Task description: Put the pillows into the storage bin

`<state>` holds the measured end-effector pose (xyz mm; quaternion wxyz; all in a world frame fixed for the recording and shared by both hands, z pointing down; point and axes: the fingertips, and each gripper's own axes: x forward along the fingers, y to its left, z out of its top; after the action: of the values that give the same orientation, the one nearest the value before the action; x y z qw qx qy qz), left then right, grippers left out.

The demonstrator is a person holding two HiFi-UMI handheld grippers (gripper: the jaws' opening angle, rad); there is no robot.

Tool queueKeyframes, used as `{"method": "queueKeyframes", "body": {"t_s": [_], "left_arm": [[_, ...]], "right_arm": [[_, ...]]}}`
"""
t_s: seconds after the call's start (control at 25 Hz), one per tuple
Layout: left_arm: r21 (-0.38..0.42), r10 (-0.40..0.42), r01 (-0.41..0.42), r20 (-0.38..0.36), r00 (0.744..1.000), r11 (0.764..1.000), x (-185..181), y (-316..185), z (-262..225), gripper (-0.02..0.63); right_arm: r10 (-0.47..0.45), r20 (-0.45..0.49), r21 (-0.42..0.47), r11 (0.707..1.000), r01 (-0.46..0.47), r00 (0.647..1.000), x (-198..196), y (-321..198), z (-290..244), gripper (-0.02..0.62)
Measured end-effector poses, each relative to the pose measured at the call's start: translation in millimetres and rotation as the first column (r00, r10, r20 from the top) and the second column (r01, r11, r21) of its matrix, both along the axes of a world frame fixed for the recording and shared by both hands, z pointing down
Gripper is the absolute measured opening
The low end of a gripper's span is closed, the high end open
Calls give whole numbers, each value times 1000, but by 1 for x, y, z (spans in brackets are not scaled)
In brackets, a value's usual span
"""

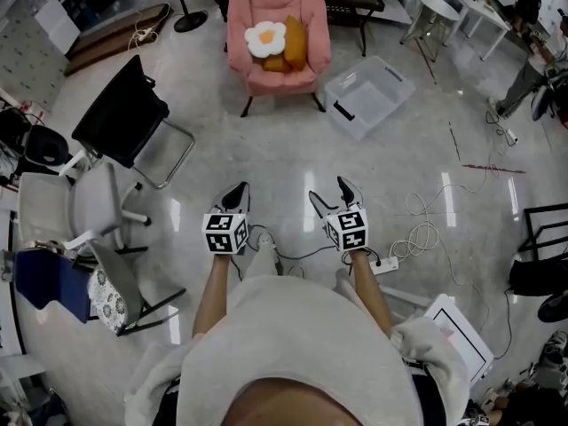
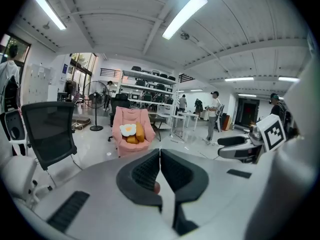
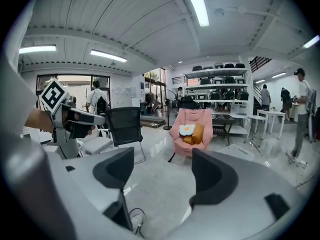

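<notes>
An armchair (image 1: 278, 47) stands at the far end of the floor, with the pillows (image 1: 293, 44) piled on its seat (the flower-shaped pillow (image 1: 264, 37) leftmost). The storage bin (image 1: 366, 95) sits on the floor just right of it. An office chair (image 1: 133, 118) stands well to its left, nearer the person.

Orange pillow (image 1: 277, 63) half behind flower pillow (image 1: 264, 37)

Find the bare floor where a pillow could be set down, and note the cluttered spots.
Bare floor lies between the pink armchair, the storage bin, the black chair, the left gripper and the right gripper. Crowded: cables right of that gripper; grey chairs at far left.
</notes>
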<state>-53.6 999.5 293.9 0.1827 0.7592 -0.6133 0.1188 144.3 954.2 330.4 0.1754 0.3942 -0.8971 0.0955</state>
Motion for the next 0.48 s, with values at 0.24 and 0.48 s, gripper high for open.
{"method": "queueKeyframes", "body": {"t_s": [0.24, 0.48], "left_arm": [[1, 12, -12, -8, 1000, 1000, -7, -39, 5, 12], [0, 45, -45, -20, 999, 999, -24, -112, 13, 12]], "right_arm": [[9, -10, -2, 1000, -9, 1000, -8, -33, 5, 337], [36, -31, -8, 999, -36, 999, -25, -99, 9, 327]]}}
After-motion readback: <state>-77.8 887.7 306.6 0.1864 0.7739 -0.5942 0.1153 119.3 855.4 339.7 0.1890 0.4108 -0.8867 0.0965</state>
